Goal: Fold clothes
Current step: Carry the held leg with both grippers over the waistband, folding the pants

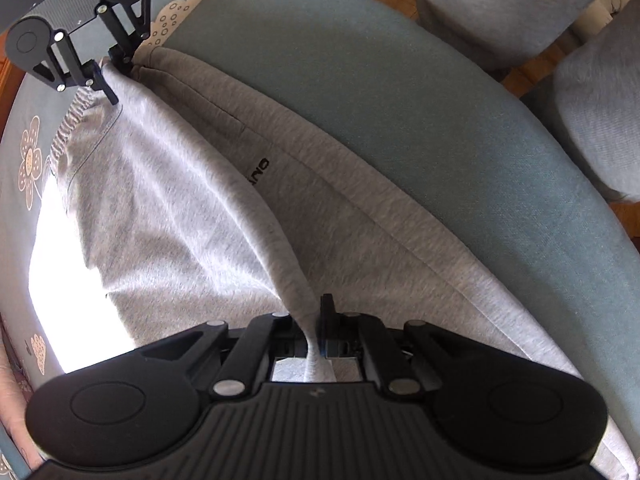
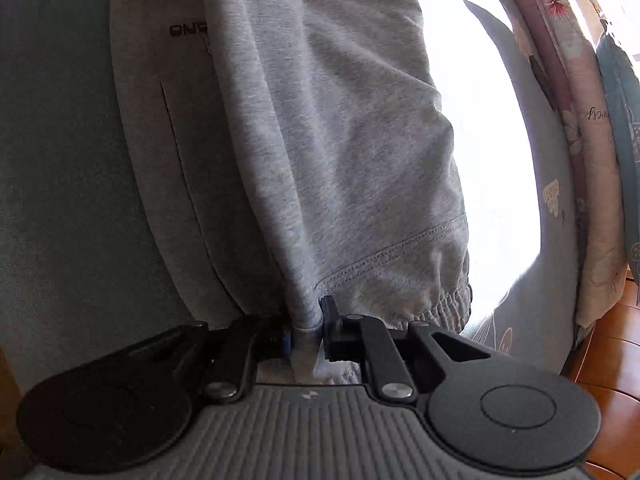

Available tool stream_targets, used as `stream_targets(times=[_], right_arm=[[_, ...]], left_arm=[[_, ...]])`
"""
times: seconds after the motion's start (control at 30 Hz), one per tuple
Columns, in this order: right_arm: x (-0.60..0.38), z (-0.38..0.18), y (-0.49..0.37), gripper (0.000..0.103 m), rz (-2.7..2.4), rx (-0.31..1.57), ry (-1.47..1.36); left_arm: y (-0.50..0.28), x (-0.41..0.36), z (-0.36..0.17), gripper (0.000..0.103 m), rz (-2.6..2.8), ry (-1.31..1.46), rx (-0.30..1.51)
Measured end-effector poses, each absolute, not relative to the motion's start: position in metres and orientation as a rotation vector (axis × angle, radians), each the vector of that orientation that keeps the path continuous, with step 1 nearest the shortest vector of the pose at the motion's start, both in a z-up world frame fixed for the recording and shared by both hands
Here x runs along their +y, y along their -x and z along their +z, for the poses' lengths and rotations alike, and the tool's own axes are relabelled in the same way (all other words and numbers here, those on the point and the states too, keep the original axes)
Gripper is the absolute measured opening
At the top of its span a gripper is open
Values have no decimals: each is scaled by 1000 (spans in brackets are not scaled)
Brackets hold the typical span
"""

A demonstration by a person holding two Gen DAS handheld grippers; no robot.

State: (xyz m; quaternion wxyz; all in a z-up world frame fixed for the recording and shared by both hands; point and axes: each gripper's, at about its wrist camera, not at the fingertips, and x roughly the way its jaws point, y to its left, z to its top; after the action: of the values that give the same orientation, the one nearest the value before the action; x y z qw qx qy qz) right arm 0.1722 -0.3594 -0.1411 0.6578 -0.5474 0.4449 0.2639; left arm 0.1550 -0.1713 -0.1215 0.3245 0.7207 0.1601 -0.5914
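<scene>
Light grey sweatpants (image 1: 200,200) with small black lettering (image 1: 258,172) lie stretched across a teal fabric cover (image 1: 400,100). At the bottom of the left wrist view, my left gripper (image 1: 310,332) is shut on a raised fold of the grey cloth. At the far end, my right gripper (image 1: 114,70) pinches the pants next to the gathered elastic waistband (image 1: 70,120). In the right wrist view the same right gripper (image 2: 308,332) is shut on a vertical fold of the sweatpants (image 2: 340,140), just left of the waistband (image 2: 440,308). A pocket slit (image 2: 180,168) shows on the flat layer.
Two grey upholstered stools (image 1: 500,8) (image 1: 600,100) stand on the wooden floor beyond the cover's edge. A pink floral quilt (image 2: 580,140) lies along the far side. A bright sun patch (image 1: 60,280) washes out part of the cover. Wooden floor (image 2: 608,360) shows at the right.
</scene>
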Motion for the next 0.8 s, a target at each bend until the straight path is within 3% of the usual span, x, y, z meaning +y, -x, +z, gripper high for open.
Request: stream_targets(times=[0.37, 0.43, 0.5, 0.73, 0.8], right_arm=[[-349, -122, -159, 28, 589, 926, 1249], [-346, -121, -155, 23, 642, 924, 1241], [-344, -118, -152, 6, 686, 928, 1221], [-351, -109, -147, 5, 703, 947, 1230], [-350, -117, -153, 6, 722, 940, 1272]], left_arm=[[-167, -177, -117, 2, -1521, -1832, 447], [-172, -178, -114, 1, -1516, -1815, 452], [-174, -178, -110, 1, -1517, -1812, 451], [-169, -180, -101, 2, -1539, -1822, 409], [-166, -180, -111, 8, -1528, -1847, 397]])
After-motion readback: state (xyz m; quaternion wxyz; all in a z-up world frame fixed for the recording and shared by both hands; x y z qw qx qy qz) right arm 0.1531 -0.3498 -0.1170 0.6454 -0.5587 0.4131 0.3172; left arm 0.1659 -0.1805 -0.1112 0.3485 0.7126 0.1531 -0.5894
